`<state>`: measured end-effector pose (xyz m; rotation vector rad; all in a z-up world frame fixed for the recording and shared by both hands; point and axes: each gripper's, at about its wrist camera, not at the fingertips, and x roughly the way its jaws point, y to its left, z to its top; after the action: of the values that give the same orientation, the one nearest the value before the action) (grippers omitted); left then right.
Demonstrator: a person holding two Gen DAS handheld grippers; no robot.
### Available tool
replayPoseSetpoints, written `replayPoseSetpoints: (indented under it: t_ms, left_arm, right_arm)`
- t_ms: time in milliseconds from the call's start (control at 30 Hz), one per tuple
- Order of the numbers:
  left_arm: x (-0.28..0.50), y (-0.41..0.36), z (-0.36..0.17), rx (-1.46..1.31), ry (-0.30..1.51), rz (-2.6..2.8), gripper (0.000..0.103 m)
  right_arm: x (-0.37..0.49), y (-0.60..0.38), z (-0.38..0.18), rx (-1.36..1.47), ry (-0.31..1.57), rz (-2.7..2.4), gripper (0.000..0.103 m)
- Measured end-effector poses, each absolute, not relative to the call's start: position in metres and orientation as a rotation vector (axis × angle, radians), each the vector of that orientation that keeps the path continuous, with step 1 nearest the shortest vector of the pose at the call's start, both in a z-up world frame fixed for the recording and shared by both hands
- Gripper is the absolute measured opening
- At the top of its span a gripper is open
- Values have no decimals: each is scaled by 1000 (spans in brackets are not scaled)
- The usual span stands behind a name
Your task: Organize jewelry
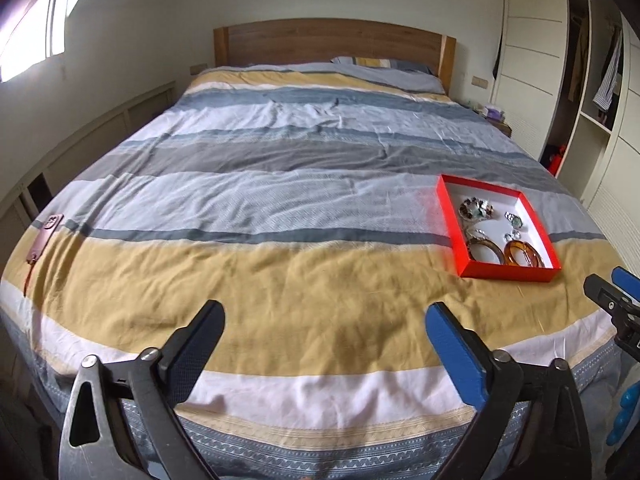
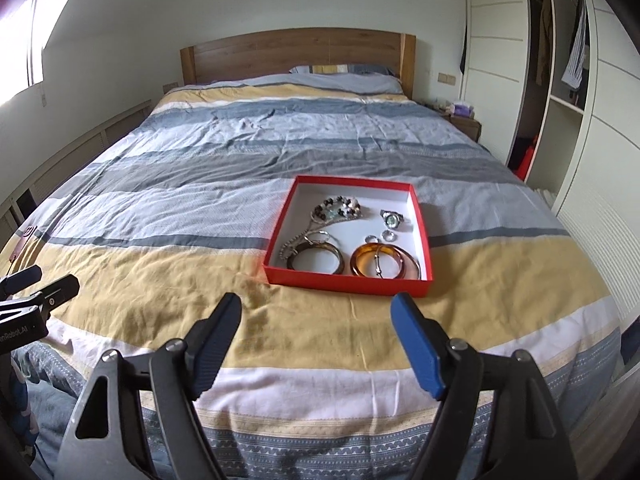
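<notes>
Both grippers, left (image 1: 324,344) and right (image 2: 316,332), hang empty with jaws spread wide short of the red tray (image 2: 424,248) on the bed (image 2: 240,184), where bangles (image 2: 384,266), beads (image 2: 340,206) and rings (image 2: 386,235) already lie gathered, apparently sorted.

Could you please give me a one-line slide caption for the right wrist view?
Open right gripper above striped bedspread, facing red tray of bangles, beads and a watch.
</notes>
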<state>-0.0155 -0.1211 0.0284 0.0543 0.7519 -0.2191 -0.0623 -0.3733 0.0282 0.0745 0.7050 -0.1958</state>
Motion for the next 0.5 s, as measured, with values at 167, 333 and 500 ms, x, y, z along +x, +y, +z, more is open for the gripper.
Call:
replayPoseSetpoints:
  t_ms: [167, 333, 500]
  left_arm:
    - [-20, -121, 33, 59, 737, -216, 102]
    - [-22, -126, 35, 85, 733, -208, 102]
    - [-20, -130, 38, 101, 747, -201, 102]
  right_arm:
    - [-66, -367, 33, 58, 694, -191, 76]
    - [-65, -367, 31, 61, 719, -191, 76]
    - [-64, -373, 28, 71, 740, -187, 76]
